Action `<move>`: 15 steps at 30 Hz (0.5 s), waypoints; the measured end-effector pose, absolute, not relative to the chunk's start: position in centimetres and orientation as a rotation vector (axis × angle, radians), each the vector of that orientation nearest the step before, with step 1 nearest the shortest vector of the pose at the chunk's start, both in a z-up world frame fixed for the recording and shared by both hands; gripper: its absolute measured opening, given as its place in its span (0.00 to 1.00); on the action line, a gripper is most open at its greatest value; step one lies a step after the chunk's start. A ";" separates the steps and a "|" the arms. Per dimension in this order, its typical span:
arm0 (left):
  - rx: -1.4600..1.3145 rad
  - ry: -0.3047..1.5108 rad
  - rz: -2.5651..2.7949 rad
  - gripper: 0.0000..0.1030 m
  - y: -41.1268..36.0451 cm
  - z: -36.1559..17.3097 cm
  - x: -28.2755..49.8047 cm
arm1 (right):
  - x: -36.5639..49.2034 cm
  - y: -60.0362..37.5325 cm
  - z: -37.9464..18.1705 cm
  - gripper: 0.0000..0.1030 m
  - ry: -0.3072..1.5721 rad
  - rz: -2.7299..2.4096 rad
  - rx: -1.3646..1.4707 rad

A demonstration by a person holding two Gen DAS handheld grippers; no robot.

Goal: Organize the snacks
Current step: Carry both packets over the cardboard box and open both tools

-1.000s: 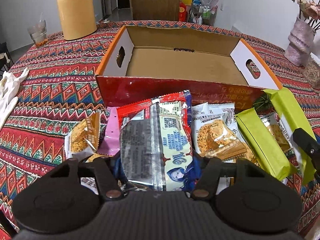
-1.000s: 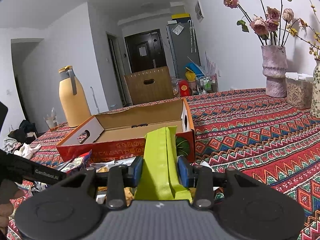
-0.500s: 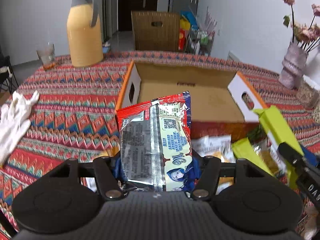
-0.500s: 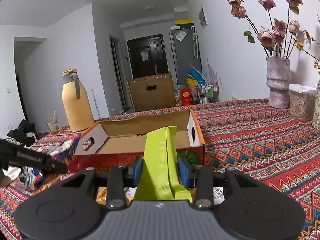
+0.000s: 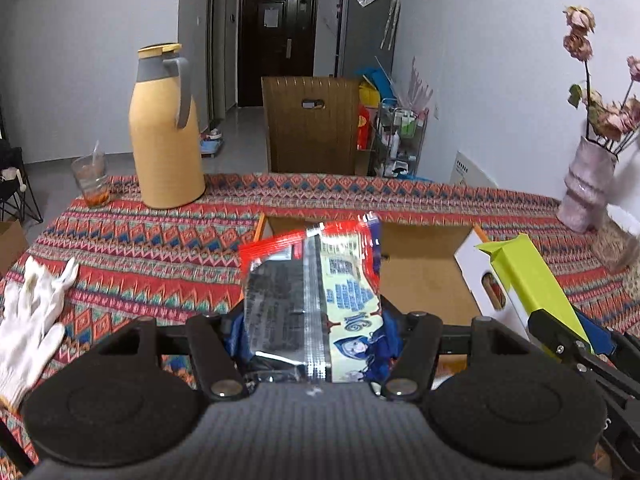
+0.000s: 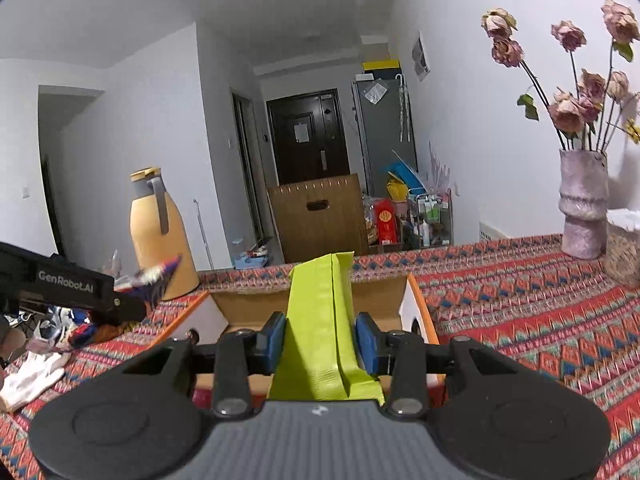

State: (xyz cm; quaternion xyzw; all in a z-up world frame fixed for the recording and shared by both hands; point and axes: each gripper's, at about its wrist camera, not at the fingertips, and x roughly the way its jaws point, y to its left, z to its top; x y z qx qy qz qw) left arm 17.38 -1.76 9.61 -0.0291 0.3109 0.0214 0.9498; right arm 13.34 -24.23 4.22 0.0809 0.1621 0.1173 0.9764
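Observation:
My left gripper (image 5: 314, 330) is shut on a red, silver and blue snack packet (image 5: 312, 296), held upright above the near side of an open cardboard box (image 5: 424, 272). My right gripper (image 6: 320, 338) is shut on a lime-green snack pack (image 6: 320, 320), also raised in front of the box (image 6: 248, 300). In the left wrist view the green pack (image 5: 532, 280) and the right gripper's arm show at the right, over the box's white end flap. In the right wrist view the left gripper's arm with the packet (image 6: 158, 280) shows at the left.
A yellow thermos jug (image 5: 166, 132) and a glass (image 5: 91, 178) stand at the table's far left. A white glove (image 5: 32, 312) lies at the left edge. A vase of dried roses (image 6: 582, 204) and a container (image 6: 624, 248) stand at the right. The patterned tablecloth (image 6: 540, 320) covers the table.
Both grippers have risen with their packs. The snack pile in front of the box has dropped out of view, and the box now sits lower in both views.

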 end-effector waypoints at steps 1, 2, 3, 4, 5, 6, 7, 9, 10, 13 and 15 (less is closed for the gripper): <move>-0.058 0.630 0.048 0.61 -1.8 9.8 18.1 | 14.1 -24.1 4.5 0.37 0.325 0.237 0.164; -0.059 0.629 0.053 0.61 -1.8 9.9 18.8 | 14.7 -24.1 4.7 0.36 0.325 0.237 0.164; -0.059 0.629 0.054 0.61 -1.8 10.0 19.4 | 15.3 -24.1 4.8 0.36 0.325 0.237 0.165; -0.062 0.630 0.055 0.61 -1.7 10.0 20.1 | 16.0 -24.0 5.0 0.36 0.327 0.237 0.163; -0.065 0.633 0.055 0.60 -1.7 10.1 20.8 | 16.8 -23.9 5.1 0.36 0.327 0.237 0.160; -0.066 0.634 0.057 0.60 -1.6 10.1 21.4 | 17.5 -23.8 5.1 0.36 0.329 0.238 0.159; -0.067 0.634 0.059 0.60 -1.6 10.1 22.2 | 18.1 -23.7 5.1 0.36 0.332 0.239 0.157; -0.069 0.634 0.064 0.60 -1.5 10.0 23.4 | 19.5 -23.4 5.1 0.37 0.338 0.239 0.152; -0.071 0.635 0.064 0.60 -1.5 9.9 24.0 | 20.1 -23.2 5.1 0.37 0.341 0.239 0.150; -0.075 0.648 0.061 0.60 -1.5 9.2 25.8 | 21.9 -22.9 4.7 0.36 0.355 0.235 0.150; -0.069 0.664 0.058 0.60 -1.5 8.5 27.0 | 23.0 -22.8 4.3 0.36 0.367 0.234 0.154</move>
